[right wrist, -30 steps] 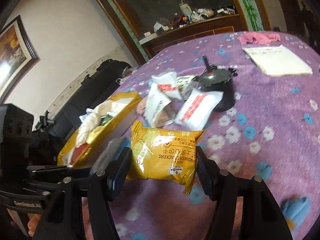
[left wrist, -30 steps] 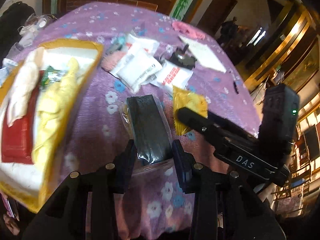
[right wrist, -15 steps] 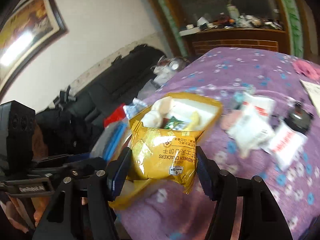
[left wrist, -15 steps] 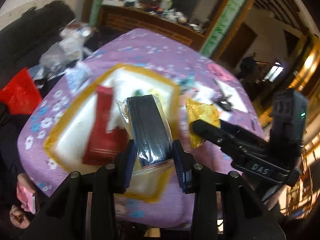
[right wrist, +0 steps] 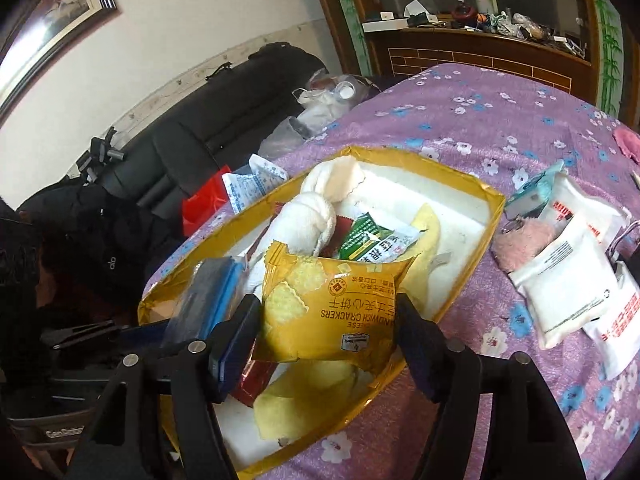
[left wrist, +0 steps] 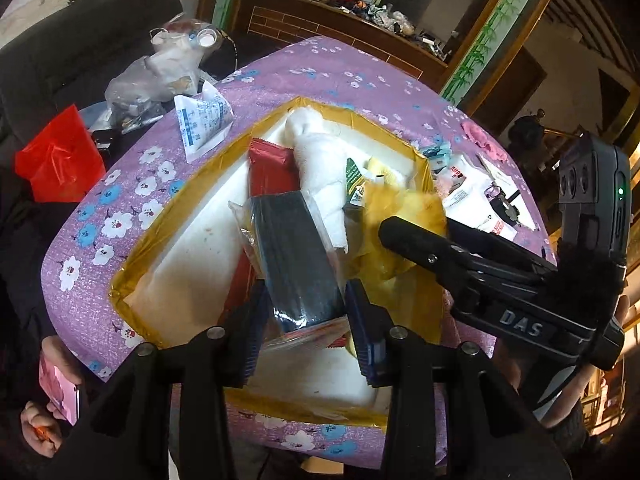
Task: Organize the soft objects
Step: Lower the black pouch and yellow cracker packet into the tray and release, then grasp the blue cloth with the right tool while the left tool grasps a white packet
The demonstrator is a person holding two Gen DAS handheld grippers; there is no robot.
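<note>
Over the yellow-rimmed white foam tray (left wrist: 192, 240), left claw (left wrist: 306, 312) clamps a dark plastic-wrapped pack (left wrist: 294, 256); at its 3 o'clock, right claw (right wrist: 328, 320) clamps a yellow cracker packet (right wrist: 332, 312), both poised for release inside.

left claw (left wrist: 306, 334) clamped on dark packet (left wrist: 294, 264) above yellow-rimmed tray (left wrist: 132, 256). right claw (left wrist: 404, 236) alongside, yellow packet (left wrist: 400, 216) blurred. white cloth roll (left wrist: 320, 164), red packet (left wrist: 268, 168) inside tray.
</note>
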